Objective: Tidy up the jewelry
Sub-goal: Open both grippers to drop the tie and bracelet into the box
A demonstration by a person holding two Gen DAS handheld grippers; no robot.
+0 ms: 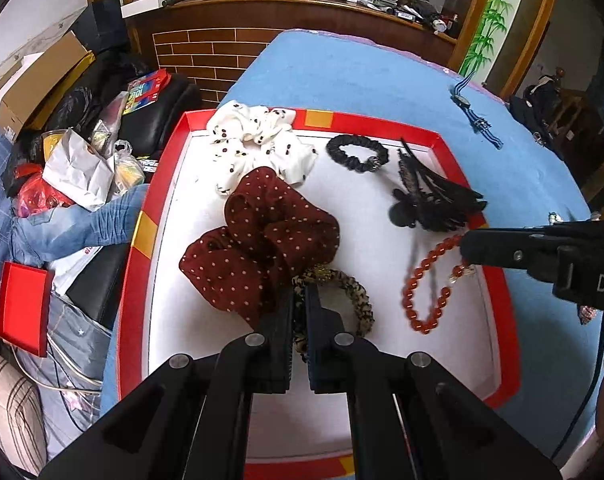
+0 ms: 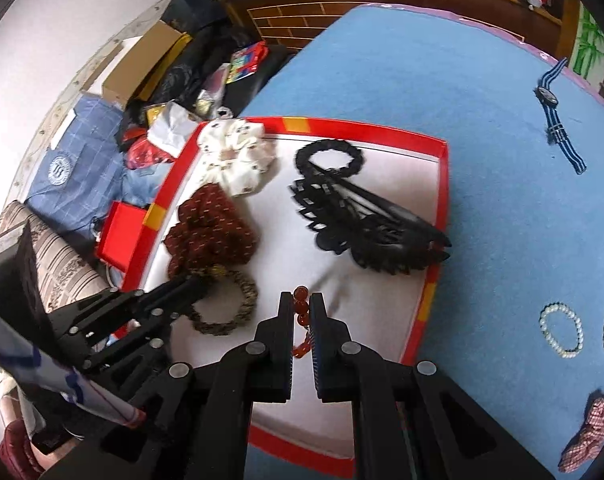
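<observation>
A red-rimmed white tray [image 1: 154, 232] [image 2: 437, 216] lies on a blue cloth. My left gripper [image 1: 300, 296] is shut on a leopard-print hair tie [image 1: 357, 296] [image 2: 238, 300] inside the tray. My right gripper [image 2: 302, 304] [image 1: 467, 254] is shut on a red bead bracelet [image 1: 417, 284] [image 2: 300, 294], which hangs over the tray's right side. The tray also holds a maroon dotted scrunchie [image 1: 258, 240] [image 2: 210, 228], a white scrunchie [image 1: 258, 144] [image 2: 238, 152], a thin black hair tie [image 1: 355, 154] [image 2: 327, 158] and black hair clips [image 1: 429, 196] [image 2: 365, 228].
On the cloth right of the tray lie a striped-band watch [image 2: 553, 116] [image 1: 471, 114], two pearl bracelets [image 2: 561, 330] and a red checked bow [image 2: 589, 436]. Left of the table are bags, boxes and a small red box [image 1: 22, 312]. A cluttered wooden shelf [image 1: 302, 4] stands behind.
</observation>
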